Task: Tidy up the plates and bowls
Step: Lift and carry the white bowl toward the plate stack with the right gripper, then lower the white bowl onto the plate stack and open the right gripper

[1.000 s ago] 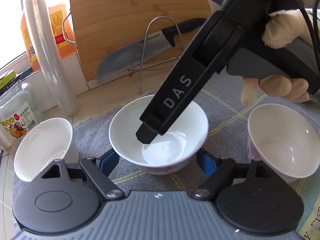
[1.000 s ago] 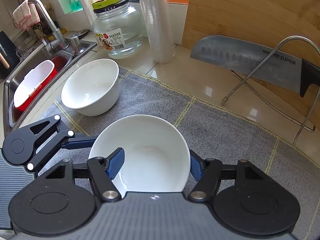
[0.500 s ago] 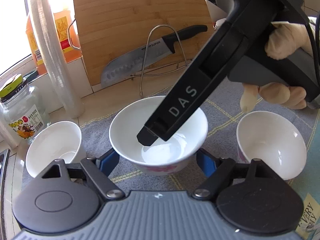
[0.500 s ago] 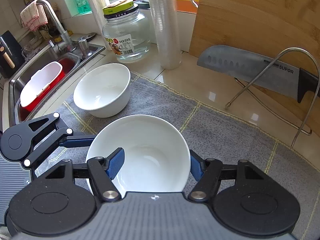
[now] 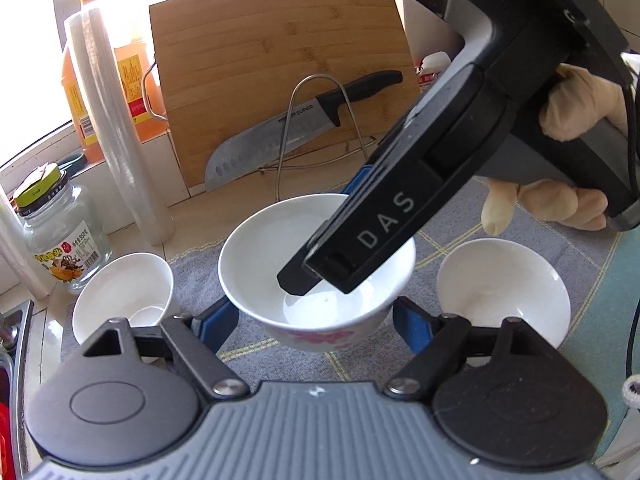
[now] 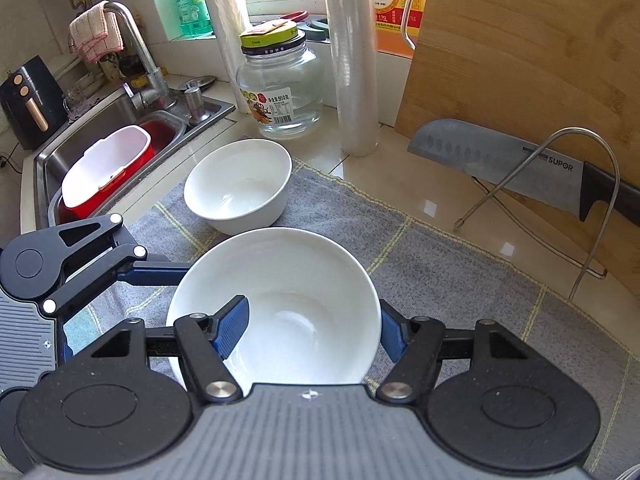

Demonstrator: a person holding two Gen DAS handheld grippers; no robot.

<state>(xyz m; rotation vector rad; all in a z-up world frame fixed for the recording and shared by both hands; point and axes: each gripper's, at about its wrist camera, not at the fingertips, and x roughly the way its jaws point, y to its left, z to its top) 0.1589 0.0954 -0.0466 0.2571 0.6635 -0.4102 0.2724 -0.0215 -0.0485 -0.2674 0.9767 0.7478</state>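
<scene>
I see a kitchen counter with a grey dish mat (image 6: 460, 280) and three white bowls on it. The middle bowl (image 5: 316, 268), with a pink floral pattern low on its outside, sits on the mat between my two tools. My left gripper (image 5: 314, 320) has its blue pads spread wide on either side of this bowl, just beside the walls and apparently not touching. My right gripper (image 6: 312, 330) straddles the bowl's near rim, one blue finger inside, the other outside, the wall in between; I cannot tell if the pads are pressing it or just around it. A second bowl (image 6: 238, 186) stands on the mat's far left corner, near a glass jar (image 6: 280, 92). A third bowl (image 5: 502, 294) sits to the right, well apart. A cleaver (image 6: 516, 170) leans on a wire rack against an upright cutting board (image 6: 520, 52).

I judge I am at the grasp step for the middle bowl. Next I need a firm pinch on its rim, then a level lift and a gentle nesting into another bowl
</scene>
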